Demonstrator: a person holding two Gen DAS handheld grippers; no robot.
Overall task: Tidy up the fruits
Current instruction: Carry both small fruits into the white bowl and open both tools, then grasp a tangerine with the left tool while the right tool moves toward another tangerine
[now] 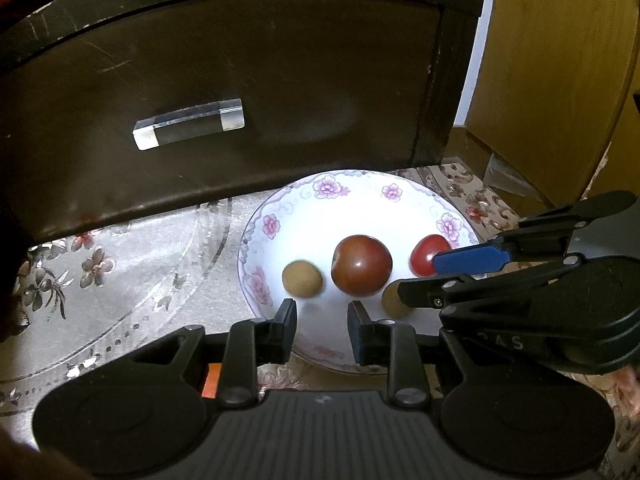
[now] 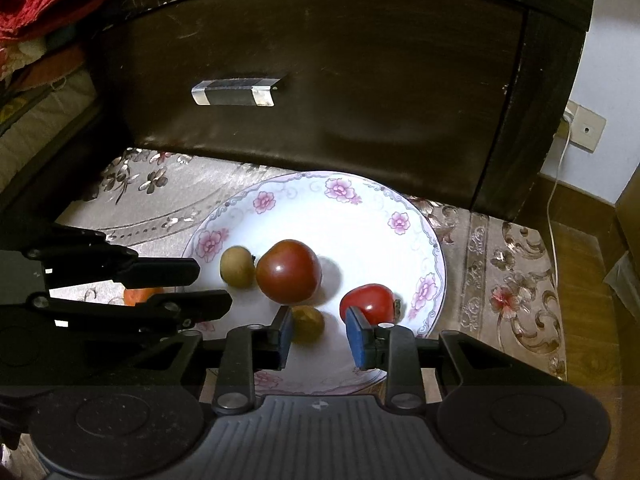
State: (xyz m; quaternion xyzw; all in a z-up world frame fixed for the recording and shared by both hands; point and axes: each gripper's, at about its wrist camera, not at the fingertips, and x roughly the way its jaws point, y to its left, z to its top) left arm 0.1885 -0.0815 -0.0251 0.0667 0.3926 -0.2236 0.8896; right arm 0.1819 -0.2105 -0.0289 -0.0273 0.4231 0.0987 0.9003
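Four fruits sit on the plate [image 2: 424, 236]. Both claws, left [image 1: 322, 312] and right [image 2: 318, 326], hover slightly parted and empty; next, perhaps, fetching the orange fruit [image 2: 140, 294] off-plate.

Large dark-red tomato [image 2: 289, 271] mid-plate [image 2: 360, 216], small red tomato [image 2: 370, 302] right, two tan round fruits [image 2: 237, 267] beside it.

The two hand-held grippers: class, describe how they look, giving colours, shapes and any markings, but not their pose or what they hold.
Both the left gripper and the right gripper are matt black, with a ribbed grey body between two round black discs. Jointed black link bars with silver pivot pins carry the fingers, and the right gripper's fingers carry blue pads. The left shows an orange patch, and the right's casing has faint pale lettering. No cables or sleeves show.
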